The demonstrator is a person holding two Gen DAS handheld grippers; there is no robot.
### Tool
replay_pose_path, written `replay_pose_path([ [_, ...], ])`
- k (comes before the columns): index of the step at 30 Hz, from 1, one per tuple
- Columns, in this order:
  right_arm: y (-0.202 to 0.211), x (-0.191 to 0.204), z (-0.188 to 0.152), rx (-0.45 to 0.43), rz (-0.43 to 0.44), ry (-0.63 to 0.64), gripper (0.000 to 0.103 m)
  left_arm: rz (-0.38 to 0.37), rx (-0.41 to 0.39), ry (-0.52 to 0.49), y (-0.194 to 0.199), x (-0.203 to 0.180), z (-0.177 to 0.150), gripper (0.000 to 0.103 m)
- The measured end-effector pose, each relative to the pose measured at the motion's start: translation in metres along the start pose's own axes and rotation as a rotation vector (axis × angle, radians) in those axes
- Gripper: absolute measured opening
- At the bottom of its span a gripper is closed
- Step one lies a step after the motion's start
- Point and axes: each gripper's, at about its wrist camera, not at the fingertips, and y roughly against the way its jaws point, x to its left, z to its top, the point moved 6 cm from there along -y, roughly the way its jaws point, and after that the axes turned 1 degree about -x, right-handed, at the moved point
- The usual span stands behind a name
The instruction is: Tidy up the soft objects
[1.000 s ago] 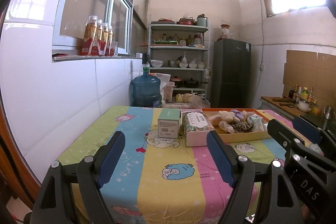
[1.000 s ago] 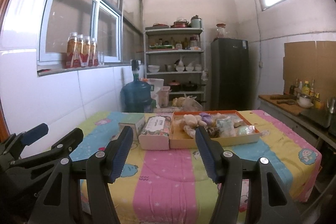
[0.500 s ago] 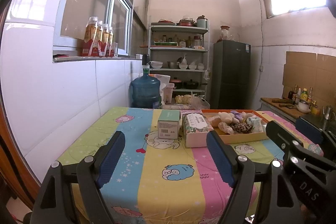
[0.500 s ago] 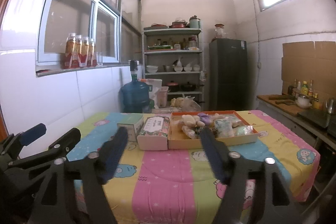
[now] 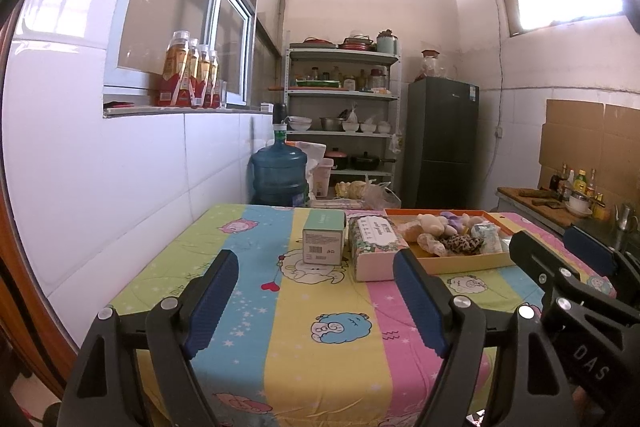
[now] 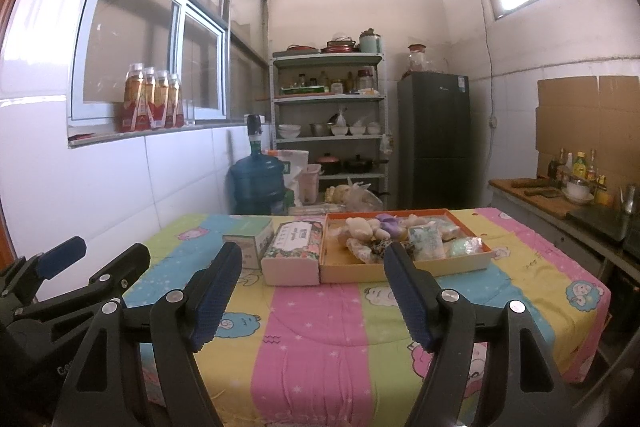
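From the left wrist view, we hold the left gripper (image 5: 314, 297) with its blue-padded fingers spread wide and nothing between them, above the near part of the surface covered in a striped cartoon-print cloth (image 5: 320, 355). Well ahead stand a small pale-green cardboard box (image 5: 323, 241) and, just beside it, a floral-printed tissue box (image 5: 376, 247). Beyond that lies the shallow orange cardboard tray (image 5: 464, 262) holding the heap of plush toys and soft packets (image 5: 448, 233). The right gripper (image 5: 560, 259) shows at the right edge.

From the right wrist view, our right gripper (image 6: 312, 293) is likewise spread and empty, lined up roughly with the tissue box (image 6: 294, 251) and the tray (image 6: 404, 271). The soft things (image 6: 400, 233) all lie inside the tray, loosely piled; none shows on the cloth.

That fits either a jumble awaiting sorting or a finished gathering, and we cannot tell which. Whatever handling follows, we judge it best to come in low and level, pinch one soft piece by its bulk, not a loose edge, and squeeze gently, since plush gives and wrappers slip. We also keep the two grippers from crossing.
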Motion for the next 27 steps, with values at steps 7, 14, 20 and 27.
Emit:
replay_pose_path([
  [7,0.0000,0.0000,0.0001,-0.001,-0.001,0.001,0.075,0.000,0.000,0.001,0.0003,-0.0001,-0.0008,0.079],
  [14,0.0000,0.0002,0.0000,0.000,0.000,0.000,0.075,0.000,0.000,0.001,0.0004,-0.0001,-0.0012,0.079],
  [20,0.0001,0.0000,0.0001,-0.001,0.000,-0.003,0.075,0.000,0.000,0.001,0.0008,-0.0006,-0.0018,0.079],
  [27,0.0000,-0.0005,-0.0001,0.000,0.001,-0.001,0.075,0.000,0.000,0.000,0.0005,-0.0006,-0.0015,0.079],
])
